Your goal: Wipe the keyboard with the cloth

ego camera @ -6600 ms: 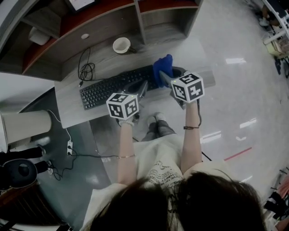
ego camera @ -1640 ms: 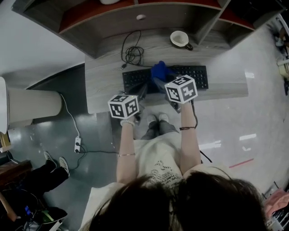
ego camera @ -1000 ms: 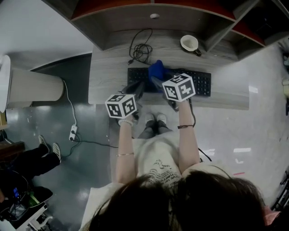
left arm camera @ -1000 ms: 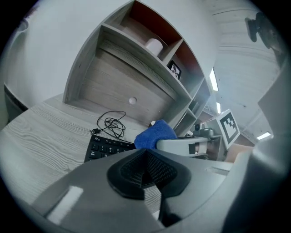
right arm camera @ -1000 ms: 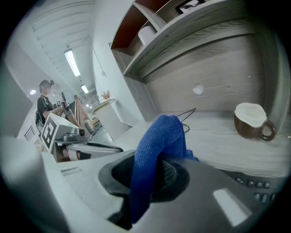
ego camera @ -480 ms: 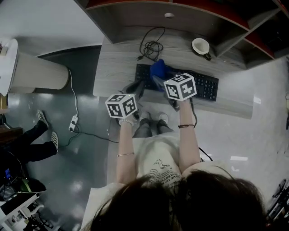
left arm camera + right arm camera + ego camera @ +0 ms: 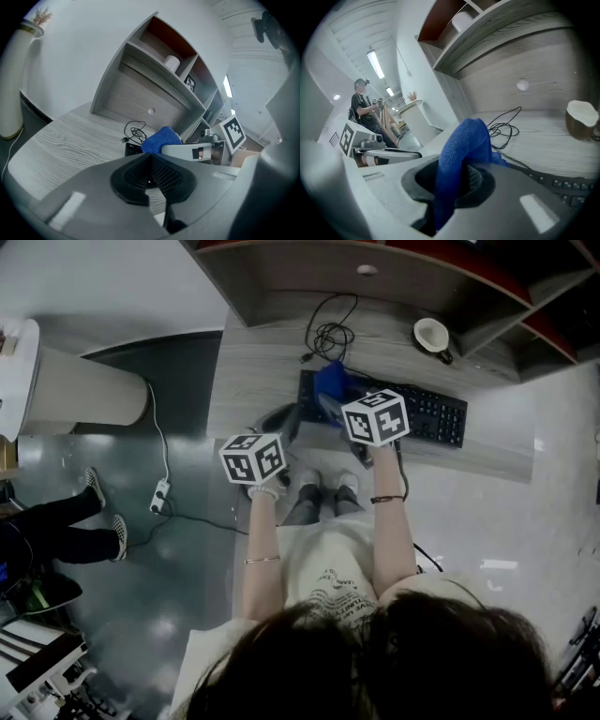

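Two tongs, one in each of my hands. The right tongs (image 7: pixel 457 185) are clamped on the blue cloth (image 7: pixel 464 140), which bunches up above the pads and hangs down between them. From the head view the cloth sits over the left end of the black keyboard (image 7: pixel 427 414), approx at its corner (whether the fabric actually presses the keys, I can't tell). The left tongs (image 7: pixel 150 177) are pressed together w/ nothing in them, held just beside the right tongs and over the front part of the grey wood-grain surface (image 7: pixel 258 362), next to the keyboard's left end. The keyboard lies across the surface, slightly slanted, its right part bare. Behind its left end a thin black cable (image 7: pixel 328 334) lies in a loose coil, and a cup (image 7: pixel 433 334) w/ a white inside stands behind its right part, apart from the keys. A shelf unit (image 7: pixel 281 282) rises along the back of the surface, grey outside and red-brown inside.
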Demonstrator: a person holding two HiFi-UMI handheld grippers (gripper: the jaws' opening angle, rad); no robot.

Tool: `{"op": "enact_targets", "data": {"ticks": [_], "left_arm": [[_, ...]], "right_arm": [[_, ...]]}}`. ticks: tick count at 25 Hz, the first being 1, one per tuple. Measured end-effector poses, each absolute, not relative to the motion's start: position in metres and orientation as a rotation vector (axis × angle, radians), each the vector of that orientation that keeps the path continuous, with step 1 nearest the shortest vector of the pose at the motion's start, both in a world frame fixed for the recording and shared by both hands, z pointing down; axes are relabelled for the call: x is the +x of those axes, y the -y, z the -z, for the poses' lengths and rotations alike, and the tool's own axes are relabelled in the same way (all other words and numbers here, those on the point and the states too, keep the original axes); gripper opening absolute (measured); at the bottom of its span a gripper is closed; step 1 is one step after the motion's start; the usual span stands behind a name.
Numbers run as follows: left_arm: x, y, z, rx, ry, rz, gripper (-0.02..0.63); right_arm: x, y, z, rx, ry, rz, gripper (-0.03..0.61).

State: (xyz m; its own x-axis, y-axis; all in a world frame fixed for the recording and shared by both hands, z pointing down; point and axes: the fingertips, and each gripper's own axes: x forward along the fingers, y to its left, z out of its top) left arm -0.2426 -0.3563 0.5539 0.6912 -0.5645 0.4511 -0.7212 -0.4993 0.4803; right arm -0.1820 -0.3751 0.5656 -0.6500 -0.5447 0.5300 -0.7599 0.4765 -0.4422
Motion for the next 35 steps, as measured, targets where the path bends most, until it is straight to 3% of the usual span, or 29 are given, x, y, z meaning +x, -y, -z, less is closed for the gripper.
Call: {"op": "enact_targets", "data": {"ticks": [35], "left_arm": [[-0.312,0.358,-0.549,2.302,0.888,-0.314,0.002]], "right_arm": [[-0.258,0.373,-0.561,1.193,2.408,-0.973,0.06]]}}
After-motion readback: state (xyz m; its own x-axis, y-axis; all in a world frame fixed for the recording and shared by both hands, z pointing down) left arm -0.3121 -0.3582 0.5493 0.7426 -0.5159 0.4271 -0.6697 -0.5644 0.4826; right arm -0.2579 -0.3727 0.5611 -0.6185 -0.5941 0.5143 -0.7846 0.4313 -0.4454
